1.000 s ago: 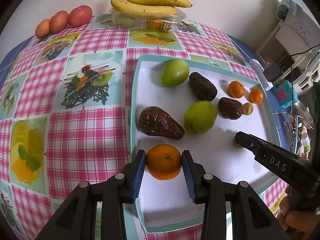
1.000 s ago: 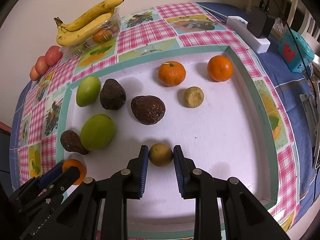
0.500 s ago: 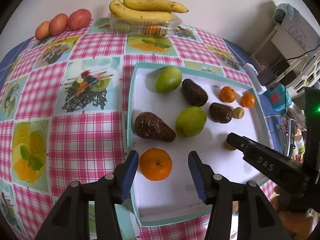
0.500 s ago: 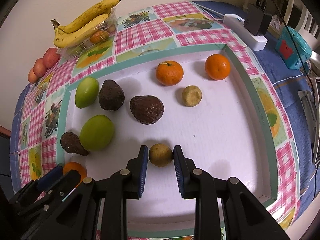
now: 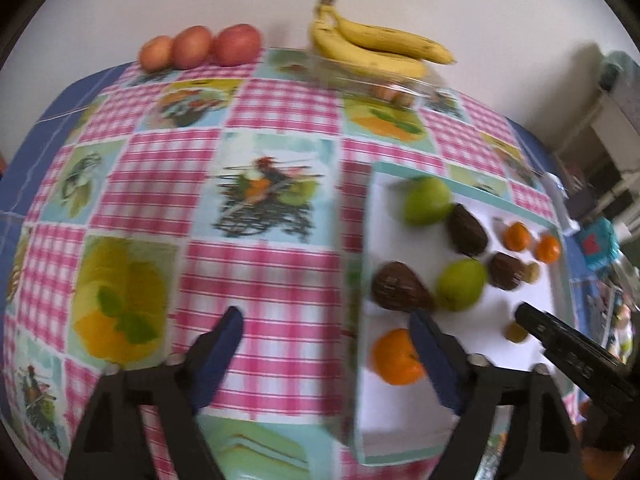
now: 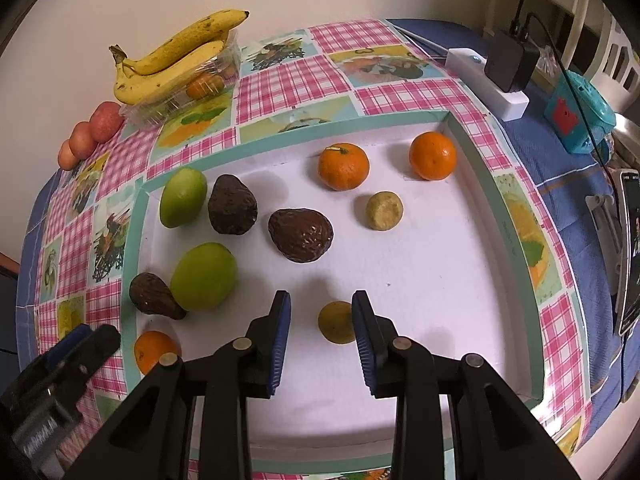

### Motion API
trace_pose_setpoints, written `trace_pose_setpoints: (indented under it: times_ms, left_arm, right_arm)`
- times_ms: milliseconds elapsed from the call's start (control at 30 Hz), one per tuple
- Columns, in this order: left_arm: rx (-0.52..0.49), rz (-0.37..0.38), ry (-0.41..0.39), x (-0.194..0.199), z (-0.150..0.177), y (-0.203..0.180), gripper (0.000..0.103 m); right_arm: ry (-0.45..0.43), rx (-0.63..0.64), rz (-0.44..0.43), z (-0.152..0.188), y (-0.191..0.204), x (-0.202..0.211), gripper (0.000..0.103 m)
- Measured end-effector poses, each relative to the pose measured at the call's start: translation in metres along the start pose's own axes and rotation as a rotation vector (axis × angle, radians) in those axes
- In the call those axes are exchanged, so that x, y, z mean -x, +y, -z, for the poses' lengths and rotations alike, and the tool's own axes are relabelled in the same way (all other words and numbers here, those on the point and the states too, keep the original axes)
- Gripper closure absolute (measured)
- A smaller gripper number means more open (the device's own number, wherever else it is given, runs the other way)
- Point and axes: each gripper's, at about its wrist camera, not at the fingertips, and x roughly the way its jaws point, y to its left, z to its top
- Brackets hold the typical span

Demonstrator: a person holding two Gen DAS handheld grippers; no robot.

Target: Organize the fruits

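The left gripper [image 5: 326, 342] has let go of the round orange tangerine [image 5: 397, 357] it pinched a second ago and swung sideways over the pink checked tablecloth [image 5: 276, 288]; its jaws have just been opening and now stand wide, the tangerine resting in the shallow white tray [image 6: 420, 280], outside the jaws beside one blue pad. The right gripper [image 6: 321, 322] has just been opening too, slightly spread around the small yellow-green round fruit [image 6: 337, 322], one pad touching it.

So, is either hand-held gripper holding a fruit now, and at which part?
Nothing is held. The left hand-held gripper has just opened off the orange; the right hand-held gripper has just opened beside the small yellowish fruit.
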Motion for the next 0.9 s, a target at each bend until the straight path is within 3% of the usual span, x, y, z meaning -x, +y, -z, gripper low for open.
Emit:
trace_pose_setpoints:
  times_ms: [67,100,167,400,500,600,733,800,900]
  left_arm:
    - [0.004,-0.033,-0.018,-0.001,-0.002,0.007,0.000]
    - [0.004,-0.050,-0.027,-0.001,-0.002,0.010,0.000]
    - [0.002,-0.073,-0.035,-0.002,-0.003,0.013,0.000]
    - [-0.016,-0.090,-0.063,-0.006,-0.004,0.021,0.000]
    - [-0.011,-0.083,-0.073,-0.005,-0.007,0.023,0.000]
    - [-0.032,-0.208,-0.122,0.004,-0.009,0.024,0.000]
    - [-0.003,-0.261,-0.164,0.014,-0.008,0.033,0.000]
    - [0.017,-0.296,-0.153,0.016,-0.007,0.038,0.000]
    - [0.010,-0.432,-0.139,0.018,-0.002,0.039,0.000]
  right_arm:
    - [-0.004,0.008,0.006,0.000,0.001,0.001,0.064]
    - [-0.007,0.010,0.009,-0.001,0.002,0.001,0.060]
    - [-0.016,0.017,0.017,-0.001,0.004,0.001,0.042]
    - [-0.041,0.051,0.033,-0.001,0.010,0.000,0.012]
    - [-0.063,0.048,0.031,-0.001,0.011,0.001,0.010]
    - [-0.075,0.029,0.008,-0.003,0.010,0.002,0.010]
    - [-0.072,0.031,-0.035,-0.001,0.014,0.004,0.010]
    - [-0.071,0.043,-0.025,0.000,0.019,0.006,0.010]
    - [-0.073,0.055,-0.019,0.006,0.025,0.010,0.010]
